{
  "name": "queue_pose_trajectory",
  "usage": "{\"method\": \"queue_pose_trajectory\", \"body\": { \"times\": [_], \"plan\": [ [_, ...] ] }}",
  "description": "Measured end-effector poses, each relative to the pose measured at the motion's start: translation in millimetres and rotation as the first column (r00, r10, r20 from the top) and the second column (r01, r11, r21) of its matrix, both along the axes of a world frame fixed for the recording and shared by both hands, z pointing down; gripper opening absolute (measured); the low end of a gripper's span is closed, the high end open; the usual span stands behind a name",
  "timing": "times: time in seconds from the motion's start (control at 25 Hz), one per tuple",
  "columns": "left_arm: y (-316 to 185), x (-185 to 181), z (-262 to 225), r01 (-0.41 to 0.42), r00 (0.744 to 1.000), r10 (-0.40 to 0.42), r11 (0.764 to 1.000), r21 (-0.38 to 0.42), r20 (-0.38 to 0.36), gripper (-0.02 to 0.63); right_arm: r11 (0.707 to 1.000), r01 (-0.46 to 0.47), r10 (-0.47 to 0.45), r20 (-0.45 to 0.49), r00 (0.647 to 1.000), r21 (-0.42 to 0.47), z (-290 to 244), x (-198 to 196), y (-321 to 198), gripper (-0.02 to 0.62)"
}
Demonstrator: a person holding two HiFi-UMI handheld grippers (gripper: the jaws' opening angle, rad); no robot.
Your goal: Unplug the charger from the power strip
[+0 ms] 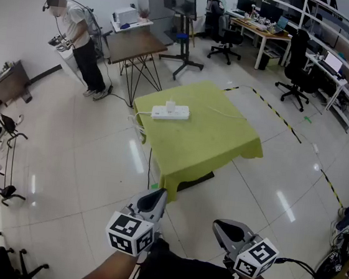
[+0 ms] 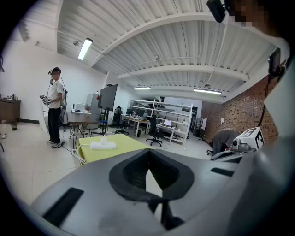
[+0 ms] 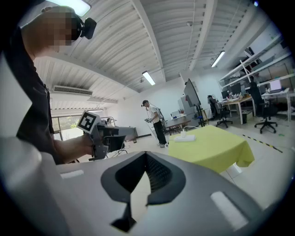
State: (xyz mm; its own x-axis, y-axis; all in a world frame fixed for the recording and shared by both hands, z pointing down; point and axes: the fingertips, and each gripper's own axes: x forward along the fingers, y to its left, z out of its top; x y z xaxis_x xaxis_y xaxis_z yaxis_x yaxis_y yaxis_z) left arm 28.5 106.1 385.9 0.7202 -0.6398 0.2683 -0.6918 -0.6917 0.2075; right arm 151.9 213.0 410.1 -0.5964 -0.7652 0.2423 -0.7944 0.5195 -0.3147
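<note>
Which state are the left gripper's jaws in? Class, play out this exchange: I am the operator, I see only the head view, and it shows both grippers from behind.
Observer: The left gripper view shows the left gripper with its jaws together and nothing between them.
Operator: And the other one?
Observer: The right gripper is shut too, and empty, as its own view shows.
Operator: Is there anything in the room that my view misses?
Observer: A brick wall stands at the right of the left gripper view.
</note>
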Motion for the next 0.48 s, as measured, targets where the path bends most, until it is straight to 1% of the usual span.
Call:
{"method": "queue_pose_trajectory", "body": {
  "times": [0.2,0.48],
  "plan": [
    [-6,-5,7,0.002,1.0,-0.002,1.0,-0.007,0.004,0.006,1.0,0.0,0.0,-0.004,1.0,-0.007,6,-4,-6,0.003],
    [-21,-20,20,0.023,0.999,-0.022,0.999,-0.049,0.023,0.006,0.999,0.006,-0.005,0.019,1.0,-0.054,18,-17,-25,0.003]
  ]
}}
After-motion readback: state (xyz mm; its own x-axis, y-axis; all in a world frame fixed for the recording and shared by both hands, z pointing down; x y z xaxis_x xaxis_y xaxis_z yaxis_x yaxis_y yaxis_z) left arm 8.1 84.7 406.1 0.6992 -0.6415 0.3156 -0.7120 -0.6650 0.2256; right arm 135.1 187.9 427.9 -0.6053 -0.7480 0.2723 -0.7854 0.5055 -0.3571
